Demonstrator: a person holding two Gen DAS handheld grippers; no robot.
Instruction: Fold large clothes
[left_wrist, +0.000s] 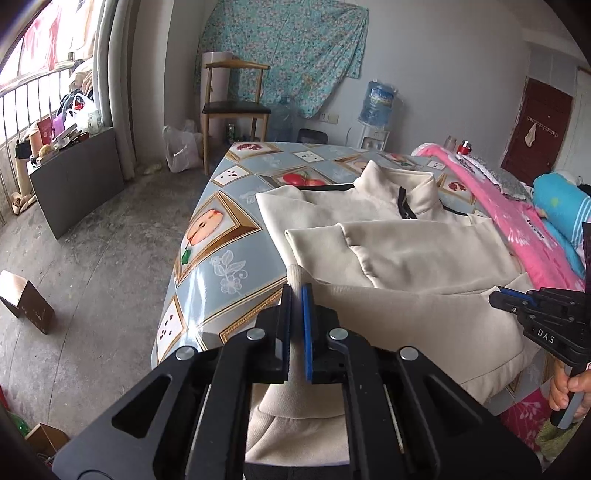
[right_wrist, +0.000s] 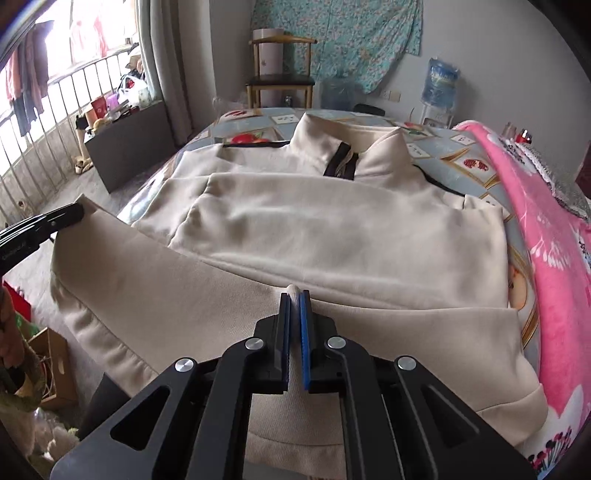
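Bedroom setup: concrete floor, a wooden chair (left_wrist: 236, 107) against the far wall at about 11 o'clock, a water dispenser (left_wrist: 376, 107) off at 1 o'clock, and a table (left_wrist: 207, 236) with a fruit-print cover doing duty as the folding surface. A pink blanket (right_wrist: 546, 236) runs along its 3 o'clock edge.

The cream sweatshirt (right_wrist: 332, 229) lies flat on the table, collar pointing to 12 o'clock, with both sleeves already crossed over the chest. The left gripper (left_wrist: 297, 291) is clamped tight on the ribbed hem at its corner, and the right gripper (right_wrist: 294, 295) is pinching the hem the same way, a bit of fabric poking up between the pads. The hem edge looks lifted off the table between them.

So I'd say this is the bottom-to-top fold. The next move probably means carrying both corners toward the collar at the same pace, keeping the hem taut so the sleeves don't slide out, then laying it down square below the neckline before letting go.
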